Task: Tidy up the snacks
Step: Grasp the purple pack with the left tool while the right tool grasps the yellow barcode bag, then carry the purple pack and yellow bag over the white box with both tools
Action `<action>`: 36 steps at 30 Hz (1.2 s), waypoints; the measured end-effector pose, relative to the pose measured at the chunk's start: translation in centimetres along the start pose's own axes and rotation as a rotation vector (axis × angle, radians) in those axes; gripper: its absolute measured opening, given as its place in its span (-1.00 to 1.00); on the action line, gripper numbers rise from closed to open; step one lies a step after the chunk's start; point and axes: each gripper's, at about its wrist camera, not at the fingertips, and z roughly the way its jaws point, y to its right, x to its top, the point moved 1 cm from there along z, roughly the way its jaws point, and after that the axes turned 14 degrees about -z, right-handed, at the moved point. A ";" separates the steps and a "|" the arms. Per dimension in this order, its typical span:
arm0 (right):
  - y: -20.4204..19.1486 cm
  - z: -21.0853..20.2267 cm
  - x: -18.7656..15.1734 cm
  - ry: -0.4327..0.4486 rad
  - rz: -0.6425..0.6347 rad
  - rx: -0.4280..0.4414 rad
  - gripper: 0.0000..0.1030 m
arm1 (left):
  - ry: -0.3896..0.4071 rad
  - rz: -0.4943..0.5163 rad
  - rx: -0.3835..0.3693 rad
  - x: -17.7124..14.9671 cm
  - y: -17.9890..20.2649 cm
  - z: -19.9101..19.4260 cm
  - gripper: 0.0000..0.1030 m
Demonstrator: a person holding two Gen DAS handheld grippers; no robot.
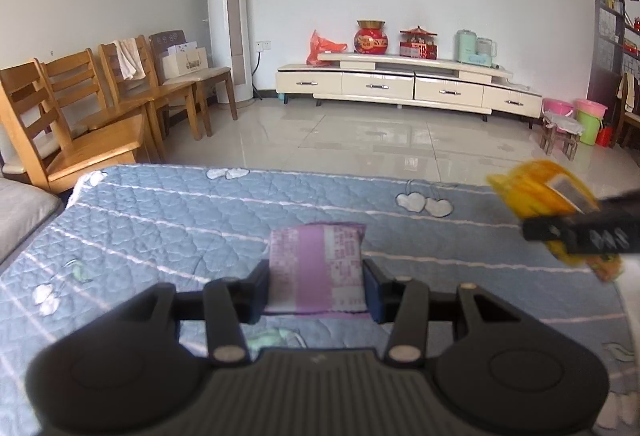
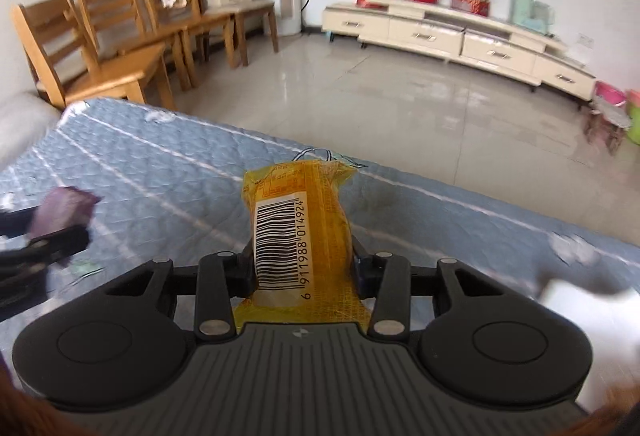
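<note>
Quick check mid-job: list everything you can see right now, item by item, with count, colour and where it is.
purple snack packet: one, purple and white, clamped in the left jaws above the quilt
yellow snack packet: one, yellow with a barcode, clamped in the right jaws
quilt: one, blue with white hearts, covering the near surface
wooden chairs: four, tan, lined along the left wall
air conditioner: one, white, standing in the corner
TV cabinet: one, cream, far wall
red jar: one, on the cabinet
buckets: pink and green, far right floor
left gripper: black, shut on purple packet
right gripper: black, shut on yellow packet
</note>
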 end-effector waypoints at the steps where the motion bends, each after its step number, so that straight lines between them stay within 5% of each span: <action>1: -0.5 -1.7 -0.5 0.004 -0.007 -0.016 0.00 | 0.002 -0.001 0.000 -0.1 0.1 -1.0 -0.10; 11: -3.7 -17.9 -8.6 0.046 0.088 -0.113 0.00 | -0.010 0.006 -0.012 -2.6 1.0 -10.4 -0.10; 16: -5.0 -22.7 -11.6 0.040 0.123 -0.161 0.00 | -0.011 0.025 -0.049 -3.9 2.0 -14.0 -0.10; 36: -3.4 -30.9 -17.4 0.062 0.194 -0.318 0.00 | -0.022 0.118 -0.215 -7.6 8.8 -19.5 -0.10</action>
